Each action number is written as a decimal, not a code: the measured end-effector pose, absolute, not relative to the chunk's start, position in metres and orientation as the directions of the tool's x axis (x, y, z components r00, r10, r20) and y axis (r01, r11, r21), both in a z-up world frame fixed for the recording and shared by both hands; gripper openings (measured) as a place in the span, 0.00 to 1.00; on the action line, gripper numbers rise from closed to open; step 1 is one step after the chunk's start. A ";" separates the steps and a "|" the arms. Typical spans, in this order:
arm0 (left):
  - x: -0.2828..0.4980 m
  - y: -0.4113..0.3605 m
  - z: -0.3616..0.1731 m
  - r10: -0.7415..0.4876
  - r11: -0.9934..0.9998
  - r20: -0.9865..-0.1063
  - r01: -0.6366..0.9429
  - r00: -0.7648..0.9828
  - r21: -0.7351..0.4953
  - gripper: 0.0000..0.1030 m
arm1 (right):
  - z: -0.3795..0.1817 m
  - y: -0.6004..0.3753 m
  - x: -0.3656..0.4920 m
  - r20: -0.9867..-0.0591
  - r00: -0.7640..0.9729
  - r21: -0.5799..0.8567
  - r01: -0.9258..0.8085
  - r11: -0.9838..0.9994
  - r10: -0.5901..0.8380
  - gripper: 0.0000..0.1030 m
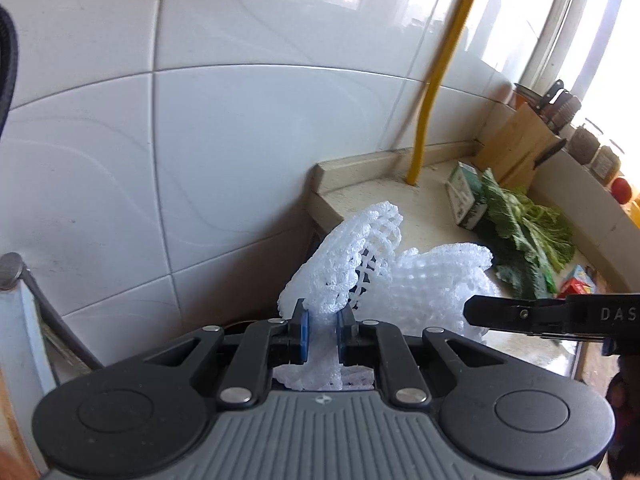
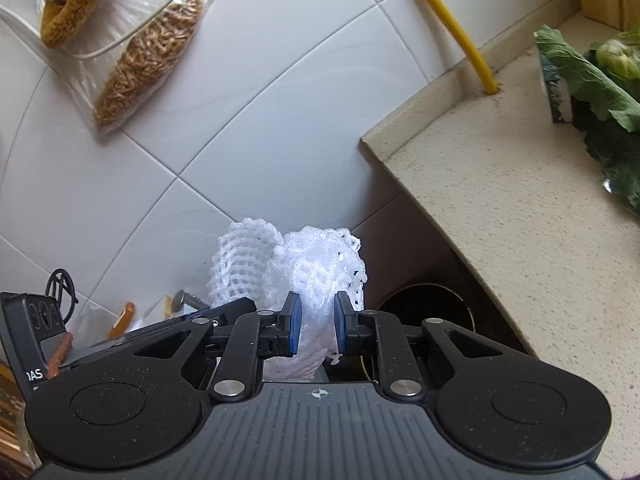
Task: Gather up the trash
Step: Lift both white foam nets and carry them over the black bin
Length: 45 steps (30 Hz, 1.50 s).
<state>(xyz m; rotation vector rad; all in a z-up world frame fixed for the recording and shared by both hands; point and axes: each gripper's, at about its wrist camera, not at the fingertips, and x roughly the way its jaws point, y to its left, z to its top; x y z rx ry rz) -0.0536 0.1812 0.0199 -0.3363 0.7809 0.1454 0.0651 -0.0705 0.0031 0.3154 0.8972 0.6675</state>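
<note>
Both grippers are clamped on trash. The left gripper [image 1: 322, 334] pinches one white foam net [image 1: 352, 256], the right gripper [image 2: 314, 328] squeezes a second foam net [image 2: 316, 272], both held off the countertop [image 2: 500, 200]. Best to keep both grips firm until they're over a bin. Each net's long axis rises away from its jaws toward the tiled wall [image 1: 224, 128].

tiled wall [image 1: 224, 152] closes off the front and left. tabletop [image 2: 500, 208] near its corner lies bare — passable. further right, yellow pipe [image 1: 432, 92], carton [image 1: 464, 196] and leafy greens [image 1: 528, 232] obstruct; foam nets [image 2: 288, 268] crowd both grippers' fingers.
</note>
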 end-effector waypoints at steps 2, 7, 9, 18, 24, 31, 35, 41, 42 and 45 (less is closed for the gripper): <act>-0.055 0.185 0.019 0.009 0.935 -0.709 -0.257 0.705 -0.244 0.11 | 0.003 -0.066 0.065 -0.618 0.442 0.508 -0.408 0.759 0.651 0.22; -0.059 0.190 0.020 0.034 0.935 -0.701 -0.271 0.712 -0.230 0.11 | 0.005 -0.059 0.066 -0.618 0.449 0.494 -0.416 0.763 0.645 0.22; -0.059 0.193 0.020 0.042 0.934 -0.700 -0.277 0.713 -0.226 0.11 | 0.005 -0.057 0.067 -0.618 0.456 0.487 -0.418 0.767 0.641 0.22; -0.060 0.200 0.019 0.052 0.925 -0.691 -0.295 0.721 -0.238 0.11 | 0.007 -0.046 0.072 -0.626 0.462 0.462 -0.430 0.776 0.629 0.22; -0.057 0.203 0.015 0.066 0.923 -0.698 -0.310 0.713 -0.229 0.11 | 0.006 -0.040 0.078 -0.635 0.463 0.446 -0.433 0.783 0.618 0.22; -0.052 0.206 0.008 0.072 0.918 -0.709 -0.324 0.701 -0.227 0.11 | 0.002 -0.033 0.087 -0.652 0.456 0.434 -0.429 0.792 0.605 0.22; -0.046 0.208 0.005 0.076 0.917 -0.717 -0.332 0.693 -0.223 0.11 | -0.002 -0.028 0.094 -0.665 0.446 0.429 -0.429 0.795 0.599 0.22; -0.035 0.211 -0.003 0.076 0.918 -0.732 -0.335 0.677 -0.214 0.11 | -0.010 -0.021 0.102 -0.685 0.432 0.422 -0.421 0.803 0.587 0.22; -0.034 0.211 -0.005 0.076 0.918 -0.735 -0.335 0.674 -0.212 0.11 | -0.011 -0.020 0.103 -0.688 0.430 0.421 -0.420 0.804 0.585 0.22; -0.030 0.213 -0.009 0.075 0.919 -0.743 -0.335 0.665 -0.207 0.11 | -0.015 -0.020 0.108 -0.696 0.424 0.419 -0.414 0.808 0.579 0.22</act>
